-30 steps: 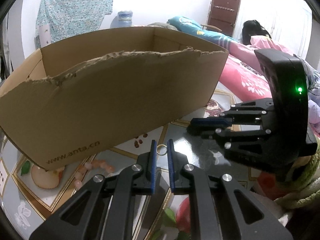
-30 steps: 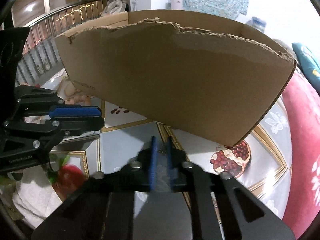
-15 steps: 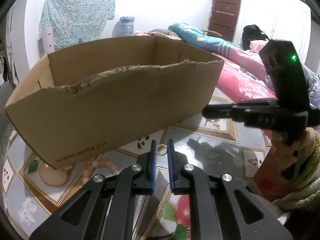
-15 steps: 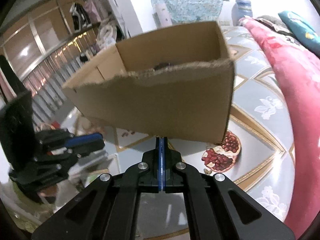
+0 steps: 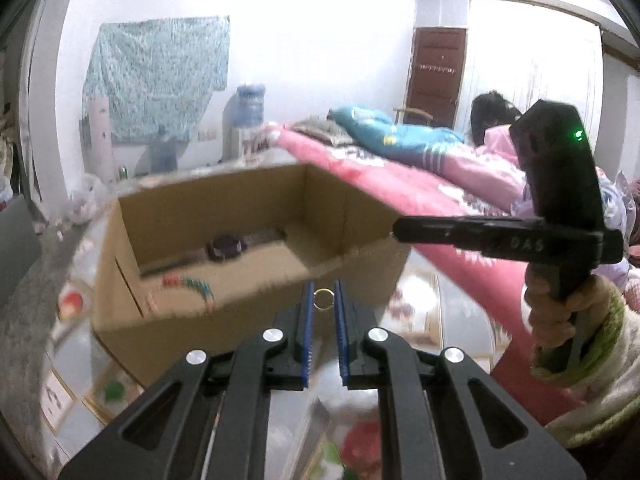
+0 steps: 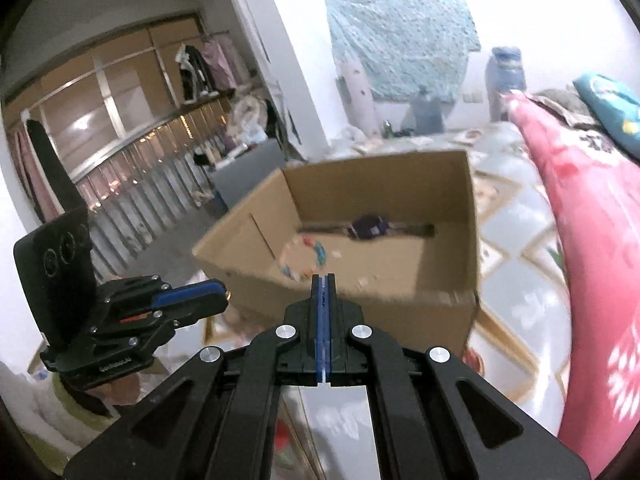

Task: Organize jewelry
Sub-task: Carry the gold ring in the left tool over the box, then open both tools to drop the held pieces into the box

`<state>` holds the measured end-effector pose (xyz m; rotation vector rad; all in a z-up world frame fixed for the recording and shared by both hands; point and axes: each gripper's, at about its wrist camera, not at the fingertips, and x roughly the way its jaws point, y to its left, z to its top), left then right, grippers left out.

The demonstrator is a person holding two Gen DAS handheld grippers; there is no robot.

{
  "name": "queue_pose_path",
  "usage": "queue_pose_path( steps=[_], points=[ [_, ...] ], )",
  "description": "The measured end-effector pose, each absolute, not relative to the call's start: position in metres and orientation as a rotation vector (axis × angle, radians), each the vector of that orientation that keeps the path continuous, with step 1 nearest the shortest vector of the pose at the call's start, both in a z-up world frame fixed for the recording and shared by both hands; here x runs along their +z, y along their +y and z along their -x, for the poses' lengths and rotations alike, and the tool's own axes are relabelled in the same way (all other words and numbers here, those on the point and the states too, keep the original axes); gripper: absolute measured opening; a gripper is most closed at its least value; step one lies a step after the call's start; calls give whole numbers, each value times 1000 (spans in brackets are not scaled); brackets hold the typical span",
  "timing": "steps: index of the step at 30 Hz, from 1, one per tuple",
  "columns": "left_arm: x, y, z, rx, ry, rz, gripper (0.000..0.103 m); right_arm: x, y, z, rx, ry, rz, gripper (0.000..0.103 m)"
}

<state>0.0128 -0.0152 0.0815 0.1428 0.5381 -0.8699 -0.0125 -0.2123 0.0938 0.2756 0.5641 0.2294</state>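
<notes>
The ring (image 5: 323, 299), a thin gold band, sits at the centre of the left wrist view, pinched between the blue pads (image 5: 307, 320) of the left gripper (image 5: 322, 304) right at their tips. It looks tiny, light, rigid and smooth, so it should slip or flip out easily; the hold across its width, with the hoop standing face-on between the pads, seems the sound one, and only a slight loosening should free it.

Just beyond it, across the middle of that frame, lies the open box (image 5: 256, 312), its near wall torn. Inside, a bead bracelet (image 5: 188, 284) rests at lower left of the floor and a dark watch (image 5: 226, 247) further back.

The right gripper (image 6: 323, 280), lower centre of its own view, is clenched on nothing, pads flush together. It reaches in from the right of the left view, held by a hand (image 5: 560, 312) in a pale sleeve (image 5: 600, 372).
</notes>
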Motion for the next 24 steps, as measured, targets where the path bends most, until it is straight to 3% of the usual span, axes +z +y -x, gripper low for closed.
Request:
queue_pose_path(
  steps=[11,20,24],
  points=[
    [79,-49,-133,-764,795,-102,10,92,-226,-80,151,729,-289,0],
    [51,-80,-168,-666,902,-186,11,72,-225,-102,38,793,-210,5],
    [51,-79,-165,-646,887,-196,26,72,-230,-98,35,776,-214,18]
  ],
)
